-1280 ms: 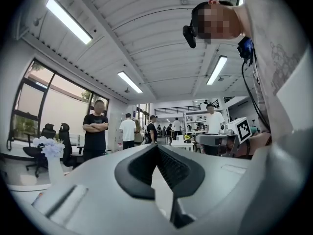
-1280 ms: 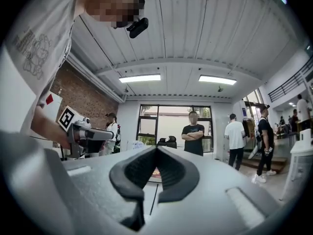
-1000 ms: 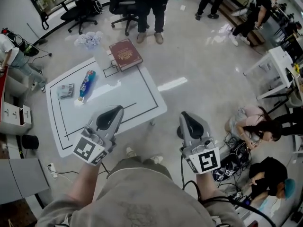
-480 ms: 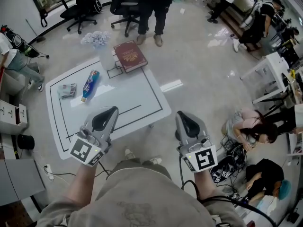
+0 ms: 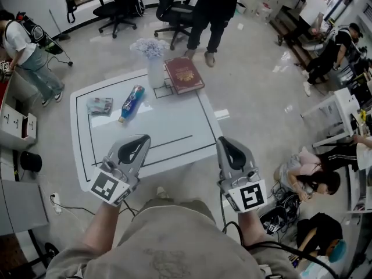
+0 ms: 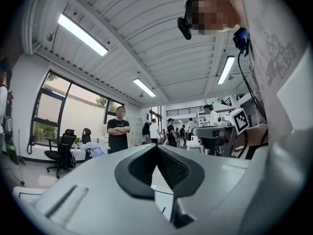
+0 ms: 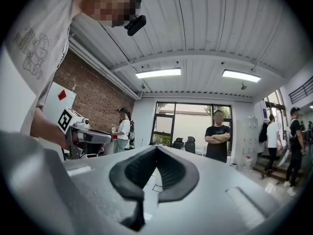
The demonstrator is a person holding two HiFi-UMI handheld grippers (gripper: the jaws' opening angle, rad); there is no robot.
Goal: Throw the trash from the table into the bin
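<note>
Trash: a crushed blue bottle (image 5: 132, 102) and a crumpled wrapper (image 5: 100, 106) lie on the table (image 5: 174, 127), in its far-left part. They are near each other but apart, and neither is held.
Left gripper (image 5: 141, 139): over the table's near edge. The jaws are together at the tips, with nothing between them.
Right gripper (image 5: 225, 142): at the table's near-right corner. The jaws are closed and empty.
Possible bin: a dark round container (image 5: 30, 161) stands on the floor, well off the table's left side. It cannot be confirmed as the bin.
Far edge of table: a red book (image 5: 184, 74) lies at the far-right corner, and a vase of flowers (image 5: 152, 60) stands just beside it. Judged not to be trash.
Change: compared with a second ago, the table lies squarer to the person. The bottle now lies almost straight ahead of the left gripper, where before it lay off to that gripper's left.
Task meaning: the approach is under way and no item has been collected. The jaws must part before either piece can be gripped. The bottle is round and may roll when touched.
</note>
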